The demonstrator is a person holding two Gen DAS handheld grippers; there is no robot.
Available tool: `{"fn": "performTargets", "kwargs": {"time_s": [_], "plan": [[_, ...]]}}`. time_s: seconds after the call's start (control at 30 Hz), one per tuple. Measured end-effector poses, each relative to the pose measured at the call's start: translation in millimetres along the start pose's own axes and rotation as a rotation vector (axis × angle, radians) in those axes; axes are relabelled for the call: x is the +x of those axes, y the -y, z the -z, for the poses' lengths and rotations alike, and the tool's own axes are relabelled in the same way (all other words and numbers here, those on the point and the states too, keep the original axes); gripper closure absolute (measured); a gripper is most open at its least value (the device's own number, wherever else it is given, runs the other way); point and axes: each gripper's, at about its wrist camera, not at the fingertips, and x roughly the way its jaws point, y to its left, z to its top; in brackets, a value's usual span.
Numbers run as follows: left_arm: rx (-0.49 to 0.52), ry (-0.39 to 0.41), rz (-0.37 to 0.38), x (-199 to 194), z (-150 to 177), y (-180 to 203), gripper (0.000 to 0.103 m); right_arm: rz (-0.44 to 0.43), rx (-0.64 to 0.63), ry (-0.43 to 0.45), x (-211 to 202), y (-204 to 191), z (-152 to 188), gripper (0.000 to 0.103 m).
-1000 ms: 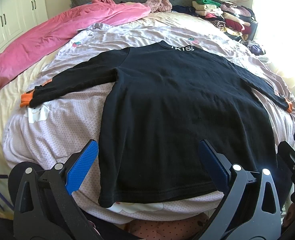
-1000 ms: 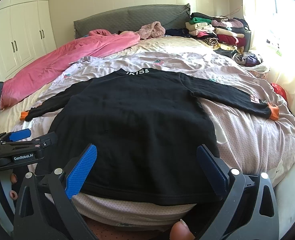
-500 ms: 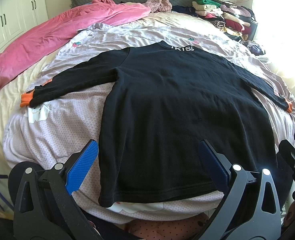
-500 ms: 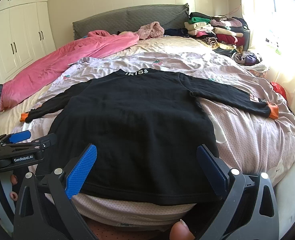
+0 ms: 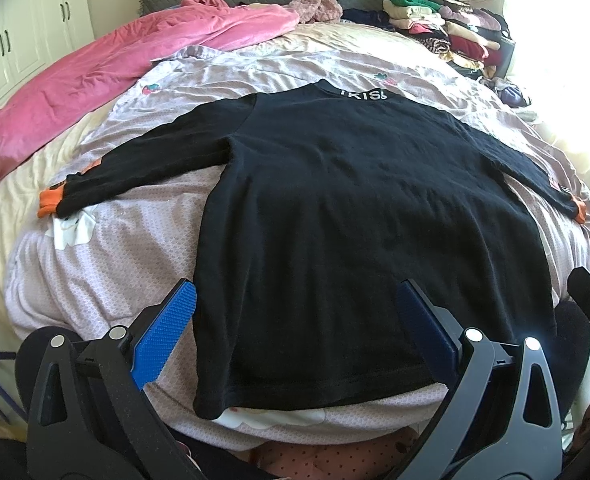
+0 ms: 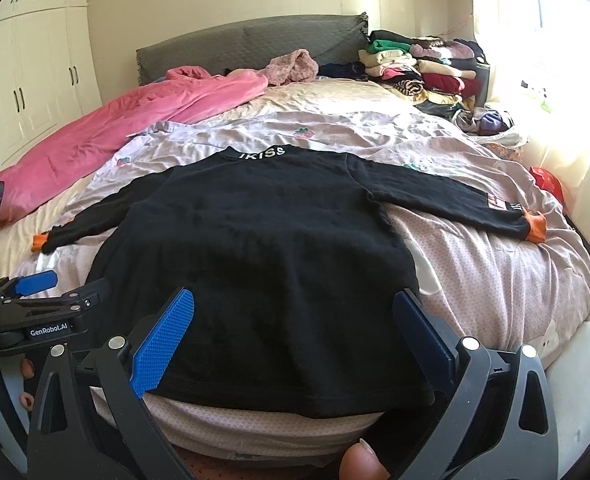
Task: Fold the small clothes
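Pink duvet (image 5: pixel 107 76) bunched along left side of bed; left gripper (image 5: pixel 295 332) over near hem, 2 blue fingers spread wide, gripping nothing; black shirt (image 5: pixel 355 216) flat on lilac sheet (image 5: pixel 107 256), back up, sleeves out, orange cuffs; right gripper (image 6: pixel 295 332) also spread, empty, above hem; folded clothes stack (image 6: pixel 423 68) far right by headboard

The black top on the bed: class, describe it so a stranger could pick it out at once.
Find the bed with its lilac sheet. The black top lies flat across the near end, sleeves spread, collar away from the camera. Unlike the folded clothes stacked near the headboard, it has white collar lettering and orange cuffs.
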Motion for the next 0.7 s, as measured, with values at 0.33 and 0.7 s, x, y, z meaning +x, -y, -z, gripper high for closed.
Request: {"fn": "performTargets", "kwargs": {"time_s": [0.33,0.7], "plan": [[0.011,0.001,-0.001,9.4,-8.6,7.4,0.009,0.014,0.01,0.011,2.1,5.6,-9.4,0.004],[0.062,0.018,0.028,17.5,-39.3,34.0,0.009,0.006,0.062,0.002,10.6,25.7,-34.0,0.004]]}}
